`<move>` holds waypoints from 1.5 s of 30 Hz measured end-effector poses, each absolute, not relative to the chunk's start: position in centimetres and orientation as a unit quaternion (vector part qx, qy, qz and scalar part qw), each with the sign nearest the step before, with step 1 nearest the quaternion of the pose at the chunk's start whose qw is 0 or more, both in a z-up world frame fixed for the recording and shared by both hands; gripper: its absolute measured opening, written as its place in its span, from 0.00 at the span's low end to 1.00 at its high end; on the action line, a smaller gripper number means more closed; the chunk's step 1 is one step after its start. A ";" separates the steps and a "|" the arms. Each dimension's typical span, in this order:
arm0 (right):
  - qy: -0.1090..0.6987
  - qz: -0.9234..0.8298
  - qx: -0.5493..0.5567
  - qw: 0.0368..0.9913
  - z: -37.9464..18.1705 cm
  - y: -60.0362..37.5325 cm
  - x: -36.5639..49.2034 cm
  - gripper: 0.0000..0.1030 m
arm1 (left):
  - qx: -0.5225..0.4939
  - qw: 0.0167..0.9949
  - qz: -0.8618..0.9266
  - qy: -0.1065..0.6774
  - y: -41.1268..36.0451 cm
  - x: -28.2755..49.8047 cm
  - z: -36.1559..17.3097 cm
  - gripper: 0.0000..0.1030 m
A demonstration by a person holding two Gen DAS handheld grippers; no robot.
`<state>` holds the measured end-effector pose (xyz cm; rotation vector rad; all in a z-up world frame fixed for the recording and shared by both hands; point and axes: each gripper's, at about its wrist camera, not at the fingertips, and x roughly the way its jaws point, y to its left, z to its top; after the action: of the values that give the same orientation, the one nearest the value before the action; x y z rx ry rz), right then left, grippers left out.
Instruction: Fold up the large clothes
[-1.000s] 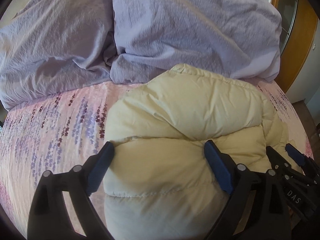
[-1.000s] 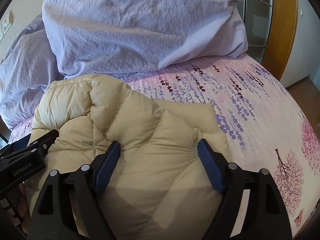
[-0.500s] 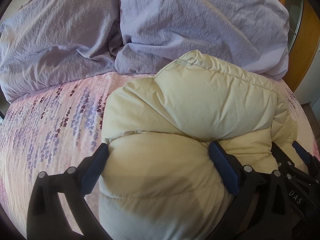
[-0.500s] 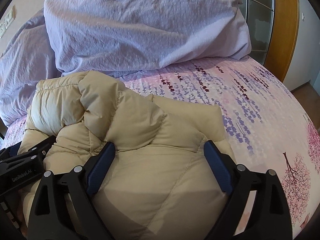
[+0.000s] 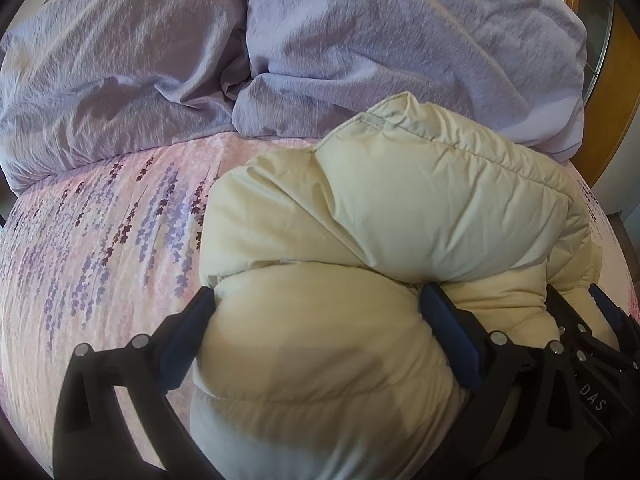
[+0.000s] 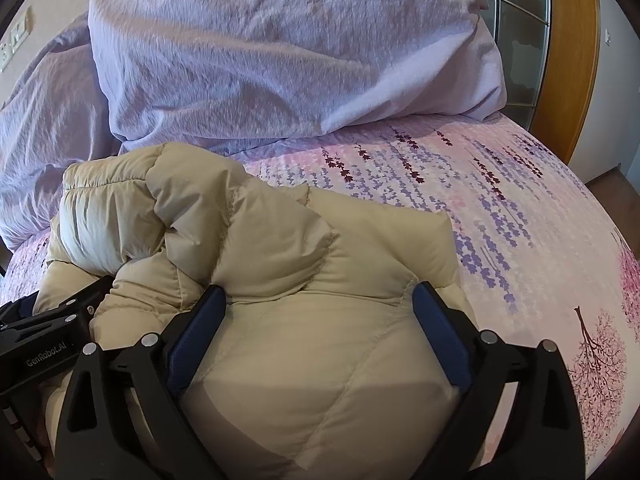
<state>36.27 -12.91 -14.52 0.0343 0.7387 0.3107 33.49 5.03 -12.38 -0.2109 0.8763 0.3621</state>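
Note:
A cream puffy down jacket [image 5: 420,208] lies bundled in thick folds on the floral bed sheet [image 5: 100,240]. My left gripper [image 5: 316,292] stands wide open astride its near left bulge, and the padding swells up between the blue pads. My right gripper [image 6: 319,288] straddles the near right part of the jacket [image 6: 280,248]; its jaws are opening with the fabric between them. Each gripper shows in the other's view, the right gripper [image 5: 578,294] at the lower right and the left gripper [image 6: 60,312] at the lower left. The two are close, side by side.
A crumpled lilac duvet [image 5: 120,80] and a large lilac pillow [image 6: 280,60] lie just behind the jacket. Bare sheet [image 6: 520,208] stretches to the right. A wooden door frame [image 6: 568,40] with glass panes stands beyond the bed's right edge.
Both pairs of jaws have spread wider, and the jacket's padding has puffed up between them. The jacket now fills more of each view.

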 end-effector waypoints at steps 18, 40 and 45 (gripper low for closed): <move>0.359 0.151 0.016 0.921 -14.6 -12.7 36.3 0.96 | -0.104 0.884 0.172 0.422 5.2 33.6 -12.8 0.98; 0.359 0.151 0.016 0.921 -14.6 -12.6 36.4 0.97 | -0.111 0.883 0.172 0.421 5.4 34.0 -13.3 0.98; 0.359 0.152 0.016 0.921 -14.7 -12.6 36.3 0.97 | -0.113 0.883 0.172 0.421 5.4 34.0 -13.3 0.98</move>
<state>36.33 -12.59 -14.67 0.0331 0.7368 0.3115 34.04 5.43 -13.33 -0.2347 0.8768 0.3589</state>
